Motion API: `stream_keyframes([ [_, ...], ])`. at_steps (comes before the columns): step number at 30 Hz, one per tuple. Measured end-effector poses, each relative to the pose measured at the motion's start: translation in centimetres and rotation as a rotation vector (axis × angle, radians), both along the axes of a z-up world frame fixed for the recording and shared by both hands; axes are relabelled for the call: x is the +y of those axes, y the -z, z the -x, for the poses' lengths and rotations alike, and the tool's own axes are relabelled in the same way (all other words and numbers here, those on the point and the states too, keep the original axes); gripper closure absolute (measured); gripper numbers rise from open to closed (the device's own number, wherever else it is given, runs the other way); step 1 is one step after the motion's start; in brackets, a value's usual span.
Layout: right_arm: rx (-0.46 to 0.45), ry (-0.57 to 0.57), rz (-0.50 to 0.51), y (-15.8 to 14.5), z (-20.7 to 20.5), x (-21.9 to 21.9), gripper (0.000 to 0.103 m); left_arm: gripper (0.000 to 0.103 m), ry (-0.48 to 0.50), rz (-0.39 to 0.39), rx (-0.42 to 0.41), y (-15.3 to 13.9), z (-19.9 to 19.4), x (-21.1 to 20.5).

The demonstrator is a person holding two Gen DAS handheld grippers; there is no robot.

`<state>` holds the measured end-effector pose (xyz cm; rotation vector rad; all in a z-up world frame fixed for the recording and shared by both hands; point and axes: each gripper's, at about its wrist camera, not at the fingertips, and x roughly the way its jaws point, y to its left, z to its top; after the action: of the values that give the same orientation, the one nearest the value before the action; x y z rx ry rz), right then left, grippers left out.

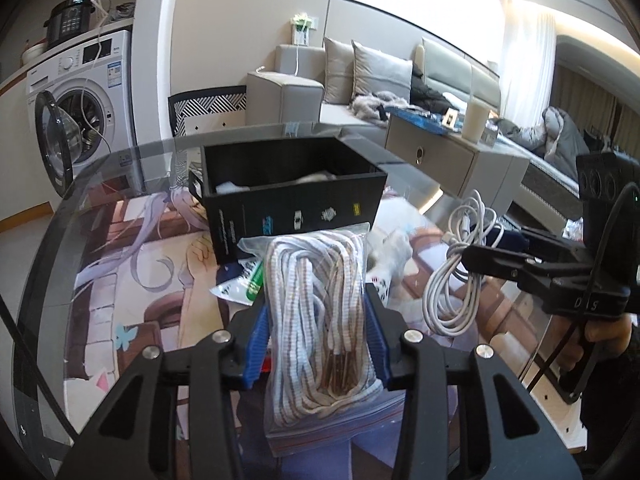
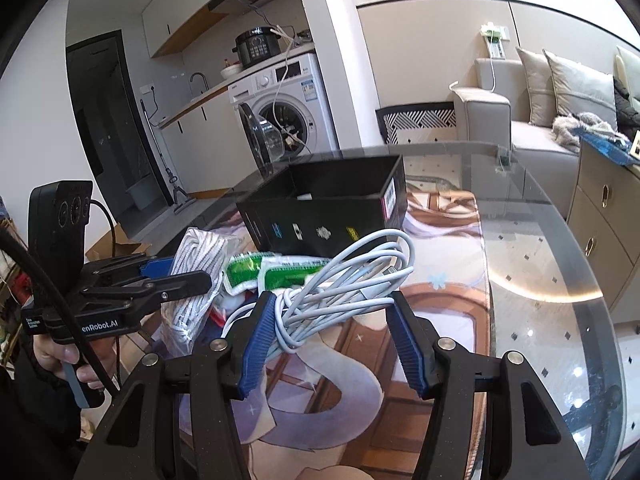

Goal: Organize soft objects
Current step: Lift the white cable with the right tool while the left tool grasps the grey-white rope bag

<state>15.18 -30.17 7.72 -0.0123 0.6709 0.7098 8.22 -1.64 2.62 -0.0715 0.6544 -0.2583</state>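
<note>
The left tool (image 1: 316, 336) is closed on a clear zip bag of striped cord (image 1: 320, 304), its blue pads (image 1: 256, 344) pressing both sides of the bag, which stands upright between them and appears lifted off the table. The right tool (image 2: 332, 340) carries a coiled white cable (image 2: 344, 284): the bundle is wedged against the left pad and draped toward the right one, yet the jaws stand fairly wide, so whether it is truly pinched or merely hooked I cannot tell.

Risk, as a judgement: that loose hold could let the cable slide out or uncoil on the way to the box, and the slick plastic bag could slip through the pads if the squeeze eases. The two tools are near each other, so a collision or a loop snagging on a finger is possible.

Outward at 12 o'clock sits the open black box (image 1: 296, 196), with something pale already inside. Between tools and box, green-and-white packets (image 2: 256, 272) lie on the printed mat (image 2: 440, 264) covering the glass table (image 2: 560, 248).
</note>
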Motion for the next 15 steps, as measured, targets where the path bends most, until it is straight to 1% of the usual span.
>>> stream_keyframes([
  [8,-0.06,0.036,-0.025,-2.0,0.4,0.0,0.047,0.061,-0.032,0.022,-0.036,-1.6,0.0,1.1],
  [15,-0.111,0.063,-0.006,-3.8,0.3,0.6,0.047,0.061,-0.058,0.024,-0.064,-2.8,-0.6,1.7],
])
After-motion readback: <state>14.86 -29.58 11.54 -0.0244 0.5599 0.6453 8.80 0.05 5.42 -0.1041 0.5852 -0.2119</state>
